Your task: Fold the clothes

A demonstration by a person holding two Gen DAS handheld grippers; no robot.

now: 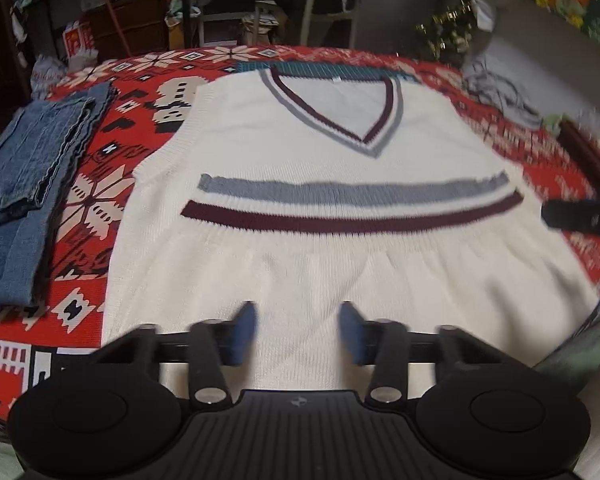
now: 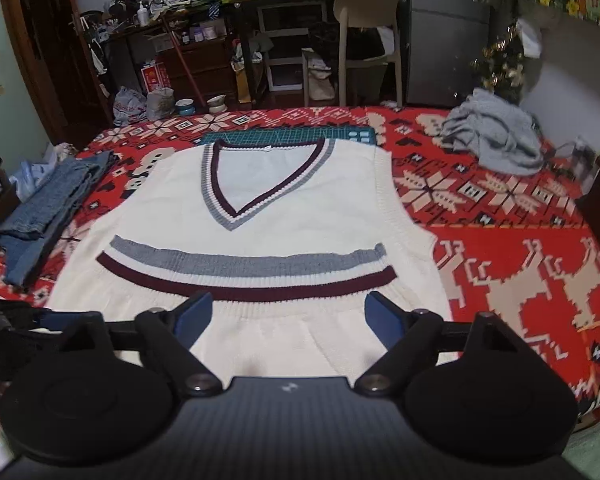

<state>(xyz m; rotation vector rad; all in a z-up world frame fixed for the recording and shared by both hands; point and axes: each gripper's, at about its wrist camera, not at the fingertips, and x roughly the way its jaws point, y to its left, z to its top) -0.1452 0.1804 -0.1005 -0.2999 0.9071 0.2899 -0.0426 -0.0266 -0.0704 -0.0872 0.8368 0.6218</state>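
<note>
A cream sleeveless V-neck vest (image 1: 300, 128) (image 2: 284, 240) with one grey and one maroon chest stripe lies flat, front up, on a red patterned blanket (image 1: 112, 132) (image 2: 500, 264). My left gripper (image 1: 299, 332) hovers over the vest's ribbed lower part. Its blue pads (image 1: 244, 330) stand apart with only fabric showing below the gap. My right gripper (image 2: 290, 320) stands wider open over the lower hem, near the maroon stripe, with nothing between its pads (image 2: 384, 320). In the left wrist view the right gripper also shows as a dark shape (image 1: 580, 216) at the vest's right edge.
Folded blue jeans (image 1: 32, 184) (image 2: 48, 208) lie on the blanket left of the vest. A crumpled grey garment (image 2: 496, 136) sits at the back right. A green cutting mat (image 2: 288, 134) pokes out behind the collar. A chair (image 2: 368, 40) and cluttered shelves stand beyond.
</note>
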